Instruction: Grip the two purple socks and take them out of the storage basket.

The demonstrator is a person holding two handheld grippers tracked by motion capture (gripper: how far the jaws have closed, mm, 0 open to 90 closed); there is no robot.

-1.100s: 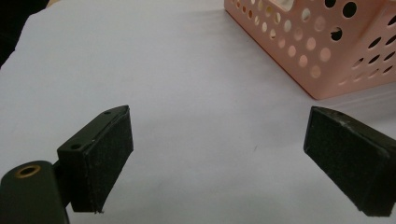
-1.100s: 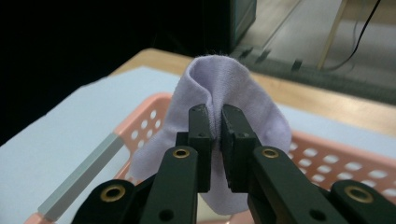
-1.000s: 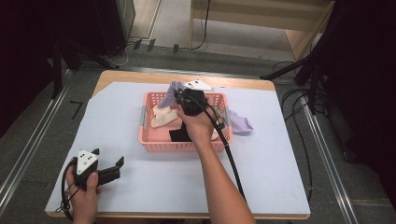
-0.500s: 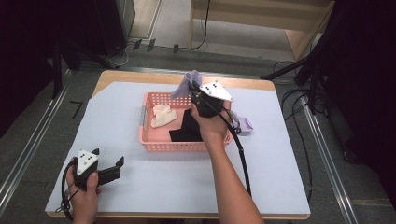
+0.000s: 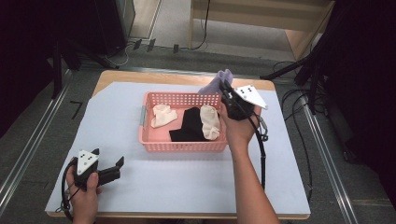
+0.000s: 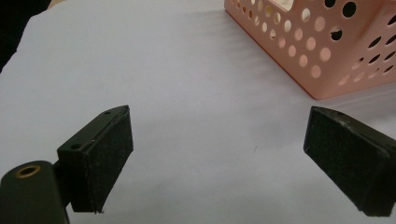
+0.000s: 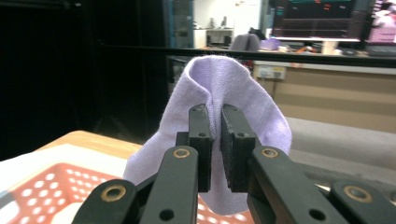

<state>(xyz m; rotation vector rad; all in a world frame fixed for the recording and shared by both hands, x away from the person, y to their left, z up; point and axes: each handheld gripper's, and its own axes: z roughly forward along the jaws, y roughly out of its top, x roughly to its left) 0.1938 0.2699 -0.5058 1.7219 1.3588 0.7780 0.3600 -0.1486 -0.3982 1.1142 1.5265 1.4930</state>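
Beside basket [image 5: 182,145] rim: right tongs [image 5: 226,89] pinching purple sock [image 5: 214,84] | left tongs [image 5: 117,164] spread, apart on table [image 5: 116,116]

The soft knitted sock [image 7: 224,88] clamped between the black jaws of the right gripper [image 7: 216,140] was pale lilac, plain, without pattern. The perforated plastic basket [image 5: 182,145] was salmon pink, its walls dotted with rows of round holes. Inside it lay two cream socks [image 5: 163,115] and one black sock [image 5: 189,125]. The sheet covering the table [image 5: 116,121] was plain white; the table edge showed light wood. The left gripper [image 5: 114,170] was black with a grey plate marked by dark dots.
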